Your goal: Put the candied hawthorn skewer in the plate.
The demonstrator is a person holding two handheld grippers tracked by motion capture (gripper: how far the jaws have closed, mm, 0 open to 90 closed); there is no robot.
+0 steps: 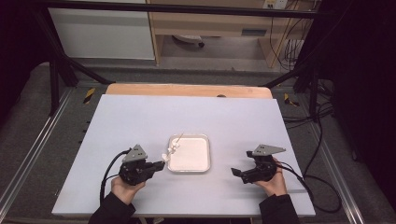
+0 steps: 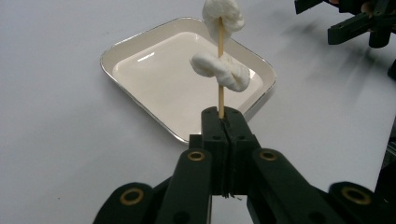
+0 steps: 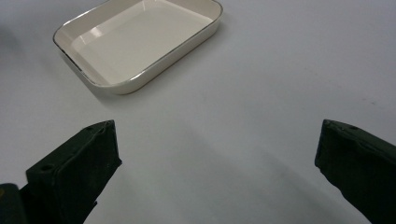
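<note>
Wooden and thin, the skewer (image 2: 221, 88) stood clamped at its lower end between the left tongs (image 2: 223, 122), whose two black jaws were pressed together on it. Two white soft pieces were threaded on the skewer: the lower white piece (image 2: 223, 71) sat about halfway up the stick, and the upper white piece (image 2: 223, 15) sat near its top. In the left gripper view the skewer rose in front of the tray (image 2: 140, 74), which served as the landmark for all the rest.

In the high view the left tongs (image 1: 160, 165) were just beside the left edge of the tray (image 1: 189, 154), held by the left hand (image 1: 125, 186) at the near side of the tabletop (image 1: 140, 121). The skewer (image 1: 176, 142) leaned over the left rim of the tray, with its far tip above the far left corner. Whether the white pieces touched the tray, I could not tell.

On the right of the tray, well apart from it, the right tongs (image 1: 241, 163) were held by the right hand (image 1: 274, 179). Their jaws stood wide apart with nothing between them, and in the right gripper view the right tongs (image 3: 217, 154) pointed at the bare tabletop (image 3: 280, 70), with the tray (image 3: 140, 46) farther off at the upper left. This cream tray had a shiny inside and a thin dark rim.

Beyond the tray, at the far edge of the tabletop, a wooden strip (image 1: 187, 90) ran across.
</note>
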